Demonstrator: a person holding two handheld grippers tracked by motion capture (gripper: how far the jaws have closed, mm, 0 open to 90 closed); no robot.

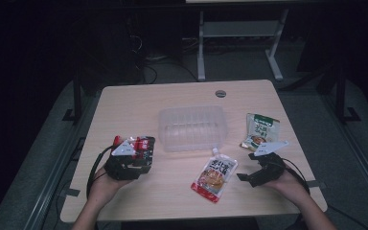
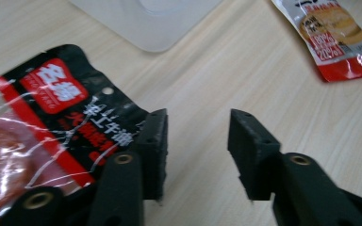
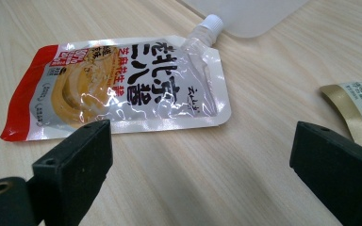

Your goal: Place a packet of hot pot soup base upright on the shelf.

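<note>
The left gripper (image 2: 197, 141) hovers with jaws parted and empty, the black-and-red beef pouch (image 2: 52, 127) lying just beside one jaw; it should shift sideways to straddle the pouch's edge before closing. The right gripper (image 3: 202, 155) gapes wide, empty, near the sesame-paste spout pouch (image 3: 118, 92). Its label seemingly reads "100%".

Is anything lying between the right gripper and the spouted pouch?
Nothing visible. The right gripper is open, and only bare table lies between its fingers and the spouted pouch.
</note>
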